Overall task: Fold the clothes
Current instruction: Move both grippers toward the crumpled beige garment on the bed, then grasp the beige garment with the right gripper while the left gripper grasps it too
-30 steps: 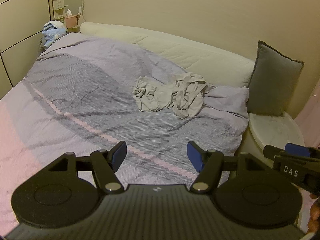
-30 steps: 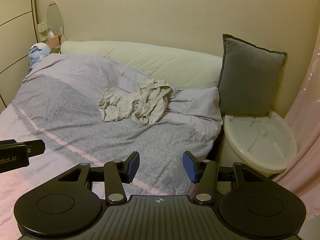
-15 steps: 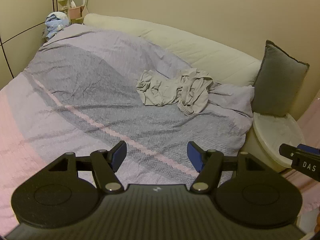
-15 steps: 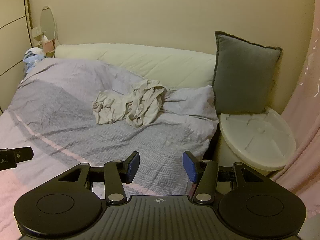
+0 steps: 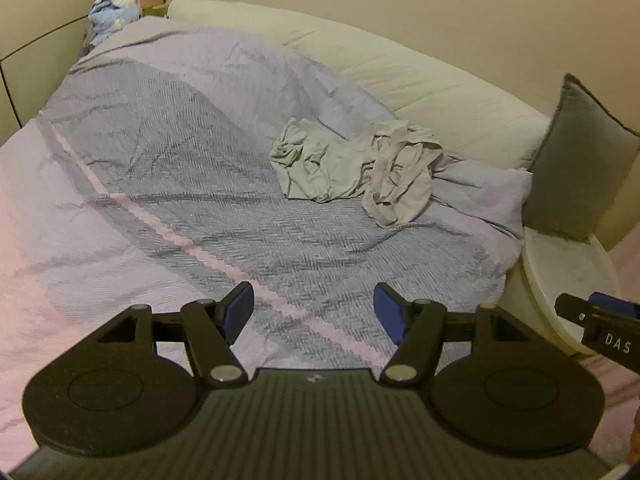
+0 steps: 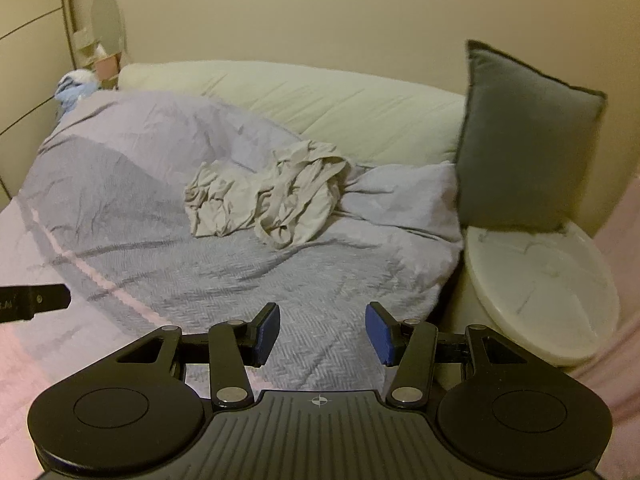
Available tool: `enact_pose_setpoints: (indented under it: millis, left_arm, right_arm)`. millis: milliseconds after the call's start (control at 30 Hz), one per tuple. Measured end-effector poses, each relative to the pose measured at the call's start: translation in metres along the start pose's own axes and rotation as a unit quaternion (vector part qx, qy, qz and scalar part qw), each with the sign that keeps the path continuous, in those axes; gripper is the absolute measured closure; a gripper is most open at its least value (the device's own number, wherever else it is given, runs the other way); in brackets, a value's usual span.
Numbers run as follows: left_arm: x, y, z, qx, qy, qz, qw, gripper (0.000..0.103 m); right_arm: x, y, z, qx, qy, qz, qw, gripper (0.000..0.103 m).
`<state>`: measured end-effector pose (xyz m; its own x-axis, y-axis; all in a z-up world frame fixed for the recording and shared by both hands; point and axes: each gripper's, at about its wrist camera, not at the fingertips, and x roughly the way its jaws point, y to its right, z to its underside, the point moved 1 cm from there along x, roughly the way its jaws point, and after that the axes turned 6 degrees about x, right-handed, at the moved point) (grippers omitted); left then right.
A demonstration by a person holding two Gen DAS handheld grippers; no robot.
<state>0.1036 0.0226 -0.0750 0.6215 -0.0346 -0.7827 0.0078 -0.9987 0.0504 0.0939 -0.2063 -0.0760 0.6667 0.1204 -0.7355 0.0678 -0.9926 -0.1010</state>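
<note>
Nothing of the folding is judged to be done yet. Going left to right: a bundle of blue-and-white cloth point(image 5: 108, 12) is seen at the far left corner of the bed point(image 5: 160, 168), at about 11 o'clock in the left wrist view; whether it belongs to the job cannot be told. The beige garment point(image 5: 352, 168) lies crumpled in a heap on the grey duvet, near the long cream pillow point(image 5: 420, 80) — at about 1 o'clock from the left tool point(image 5: 313, 312) and at about 11 o'clock from the right tool point(image 6: 322, 334). Both tools are held wide, with nothing between their blue pads, and both are well apart from the garment. Everything is therefore left: the heap has to be reached, spread flat and folded. At the far right a dark grey cushion point(image 6: 528, 140) stands on a round white container point(image 6: 540, 292); its lid is on — so what is inside cannot be told.
</note>
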Motion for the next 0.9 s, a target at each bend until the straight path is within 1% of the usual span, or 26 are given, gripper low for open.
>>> enact_pose_setpoints:
  millis: [67,100,200,367,600,767,900]
  left_arm:
    - [0.021,0.002,-0.009,-0.008,-0.011,-0.004,0.9999,0.042]
    - [0.032,0.003,-0.014,-0.012,-0.018,-0.004,0.9998,0.045]
    - [0.068,0.008,-0.028,-0.013,-0.037,-0.004,0.9992,0.047]
    - [0.125,0.017,-0.050,-0.008,-0.062,-0.022,0.9978,0.047]
    - [0.190,0.018,-0.077,-0.020,-0.089,-0.029,0.9954,0.047]
    - [0.236,0.014,-0.094,-0.025,-0.102,-0.031,0.9940,0.047]
    - [0.276,0.007,-0.100,-0.037,-0.117,-0.029,0.9920,0.047]
  right_arm:
    - [0.024,0.003,-0.009,-0.013,-0.010,-0.006,1.000,0.051]
    - [0.035,0.005,-0.013,-0.019,-0.014,-0.008,1.000,0.051]
    - [0.070,0.016,-0.027,-0.027,-0.026,-0.013,0.999,0.051]
    - [0.134,0.034,-0.055,-0.032,-0.060,-0.015,0.998,0.051]
    - [0.207,0.044,-0.094,-0.051,-0.078,-0.024,0.995,0.051]
    - [0.255,0.045,-0.110,-0.043,-0.099,-0.039,0.993,0.051]
    - [0.293,0.040,-0.112,-0.047,-0.119,-0.052,0.990,0.051]
